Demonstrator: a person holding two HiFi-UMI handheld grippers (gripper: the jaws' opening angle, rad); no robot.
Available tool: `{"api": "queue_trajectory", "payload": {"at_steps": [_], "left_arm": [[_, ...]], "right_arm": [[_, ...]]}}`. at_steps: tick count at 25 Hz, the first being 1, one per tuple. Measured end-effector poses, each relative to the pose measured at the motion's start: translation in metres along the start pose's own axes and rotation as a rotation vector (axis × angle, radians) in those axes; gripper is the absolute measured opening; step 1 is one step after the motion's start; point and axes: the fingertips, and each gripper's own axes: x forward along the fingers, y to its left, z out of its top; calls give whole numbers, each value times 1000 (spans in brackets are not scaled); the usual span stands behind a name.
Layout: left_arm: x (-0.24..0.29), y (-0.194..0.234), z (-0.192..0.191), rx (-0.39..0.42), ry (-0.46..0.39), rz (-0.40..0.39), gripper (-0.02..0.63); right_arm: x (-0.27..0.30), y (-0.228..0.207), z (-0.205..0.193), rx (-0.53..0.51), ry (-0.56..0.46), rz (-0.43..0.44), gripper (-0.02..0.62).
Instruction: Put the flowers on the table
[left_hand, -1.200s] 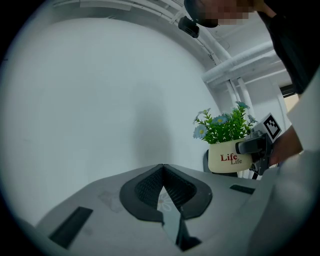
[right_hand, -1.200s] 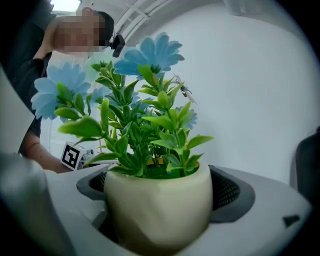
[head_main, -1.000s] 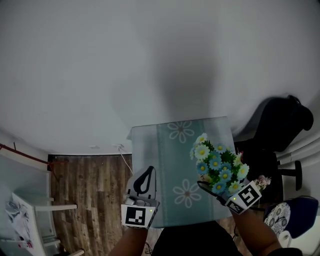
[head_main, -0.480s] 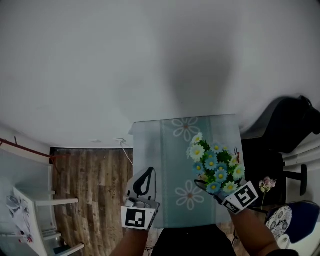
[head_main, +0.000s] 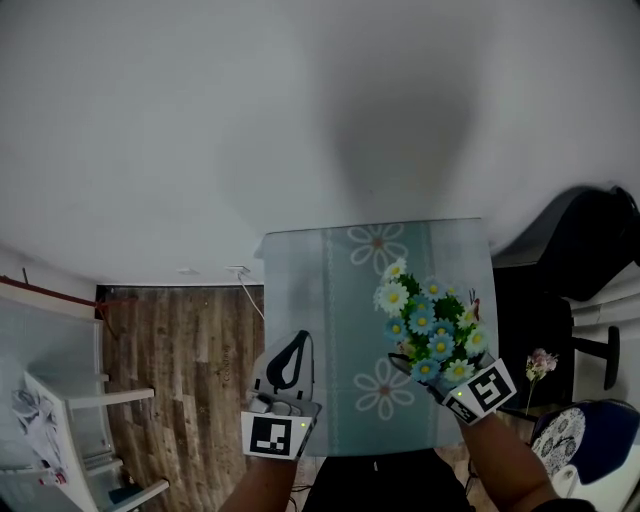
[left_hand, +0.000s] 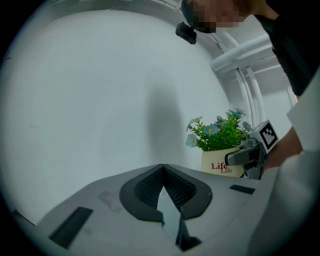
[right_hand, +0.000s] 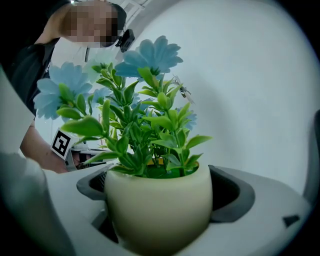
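Over the left edge of a daisy-print table (head_main: 322, 300), the left gripper (head_main: 296, 345) hovers with jaws pressed together on nothing. To its right, the right gripper (head_main: 425, 375) clamps a cream pot (right_hand: 159, 210) of blue flowers (head_main: 430, 318) above the table's right half.

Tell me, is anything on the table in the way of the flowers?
No, nothing visible. The right gripper holds the flowers over the table, whose top looks bare. The left gripper is shut, off to the left.
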Motion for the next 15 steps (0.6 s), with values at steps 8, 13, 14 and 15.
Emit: {"api": "queue_trajectory", "payload": {"at_steps": [8,13,14,15], "left_arm": [[14,0,-20,-16,5,-12,5],[17,-4,-31,-25,15,-16,5],[17,-4,-32,-27,15,-16,5],[19,-3,-34,-28,15,-15,5]], "right_arm": [[14,-16,-24,4,31,-21,580],[15,-21,-34,6,39,-35,580],[15,-21,-36,7,40,-37,580],[16,-22,-38,8,43,-38,580]]}}
